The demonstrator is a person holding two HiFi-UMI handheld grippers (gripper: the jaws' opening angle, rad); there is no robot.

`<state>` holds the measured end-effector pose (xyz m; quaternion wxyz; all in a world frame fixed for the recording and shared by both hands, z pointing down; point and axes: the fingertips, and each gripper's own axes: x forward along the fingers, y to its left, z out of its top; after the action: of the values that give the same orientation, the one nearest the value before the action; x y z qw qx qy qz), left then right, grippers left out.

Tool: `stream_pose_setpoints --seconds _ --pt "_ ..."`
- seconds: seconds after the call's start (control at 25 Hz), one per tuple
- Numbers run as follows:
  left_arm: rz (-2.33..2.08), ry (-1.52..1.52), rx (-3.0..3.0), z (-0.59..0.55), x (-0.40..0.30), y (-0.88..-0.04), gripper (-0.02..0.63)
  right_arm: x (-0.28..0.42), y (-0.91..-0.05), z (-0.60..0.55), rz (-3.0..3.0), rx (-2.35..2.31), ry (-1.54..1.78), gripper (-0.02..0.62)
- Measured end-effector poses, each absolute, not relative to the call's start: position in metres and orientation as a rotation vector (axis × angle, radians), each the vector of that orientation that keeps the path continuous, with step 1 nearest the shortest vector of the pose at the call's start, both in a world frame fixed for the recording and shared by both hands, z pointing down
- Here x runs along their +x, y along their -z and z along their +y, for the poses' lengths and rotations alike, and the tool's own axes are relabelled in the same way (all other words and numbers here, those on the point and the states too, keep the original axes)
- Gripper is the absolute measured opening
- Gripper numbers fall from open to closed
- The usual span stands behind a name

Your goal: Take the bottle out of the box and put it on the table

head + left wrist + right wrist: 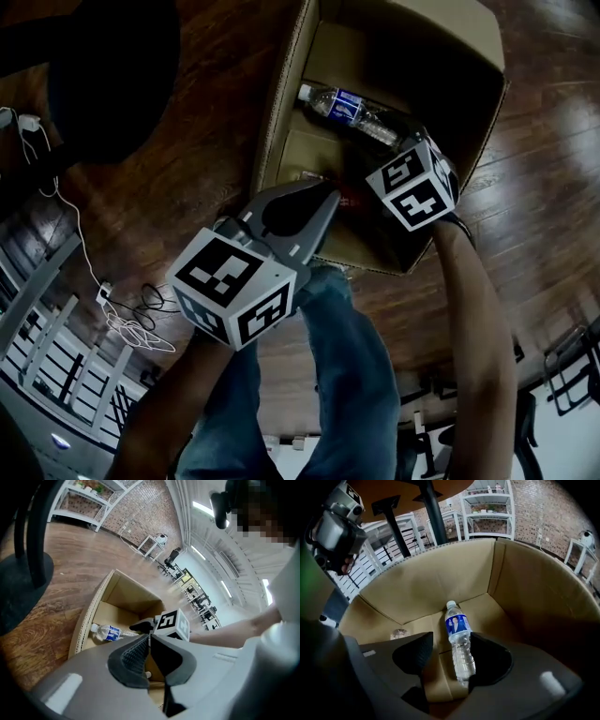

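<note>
Grey jaws of the right gripper [451, 656] stand wide apart inside the box [440, 583], pointing steeply down at its floor. They hold nothing. The spread looks chosen to straddle the bottle [459, 644], which shows in the gap between them, closer to the right-hand pad. No pad seems to press on it.

The bottle lies on its side on the box floor. It is clear plastic with a blue label and a white cap, and the cap points toward the far wall of the box. Lying flat, it offers its long body across the jaws, which I judge suits a pinch around the middle.

The left gripper [149, 641] has its jaws together on nothing. It hangs just above the near rim of the box, probably only waiting or ready to steady the cardboard.

Besides the bottle, a small pale thing [399, 633] sits on the box floor toward the left wall, too dim to name. The box rests on a wooden floor [187, 159], and a dark round desk [112, 66] is just beside it.
</note>
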<state>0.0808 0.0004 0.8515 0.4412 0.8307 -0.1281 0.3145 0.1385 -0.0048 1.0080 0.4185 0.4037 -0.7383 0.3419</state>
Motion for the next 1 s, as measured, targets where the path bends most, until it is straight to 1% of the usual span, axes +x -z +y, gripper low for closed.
stream_pose_setpoints --seconds 0.08,0.2,0.32,0.6,0.88,1.0 --pt "-0.314 -0.773 2.071 -0.003 0.079 -0.854 -0.002 0.135 -1.027 -0.011 -1.830 0.924 -0.786 0.281" --pt "-0.282 -0.772 2.096 -0.003 0.081 -0.858 -0.002 0.135 -1.054 -0.018 -1.782 0.839 -0.754 0.308" --pt "-0.239 -0.781 2.125 0.004 0.083 -0.864 -0.002 0.137 -1.073 -0.017 -1.737 0.786 -0.755 0.314" --pt "-0.134 -0.827 2.153 0.021 0.094 -0.868 -0.002 0.137 -1.106 -0.012 -1.680 0.692 -0.771 0.314" --pt "-0.129 -0.866 2.151 0.024 0.090 -0.875 -0.002 0.136 -1.117 -0.010 -1.557 0.614 -0.755 0.318" --pt "-0.154 -0.865 2.156 0.022 0.089 -0.880 -0.002 0.134 -1.118 -0.008 -1.494 0.580 -0.745 0.286"
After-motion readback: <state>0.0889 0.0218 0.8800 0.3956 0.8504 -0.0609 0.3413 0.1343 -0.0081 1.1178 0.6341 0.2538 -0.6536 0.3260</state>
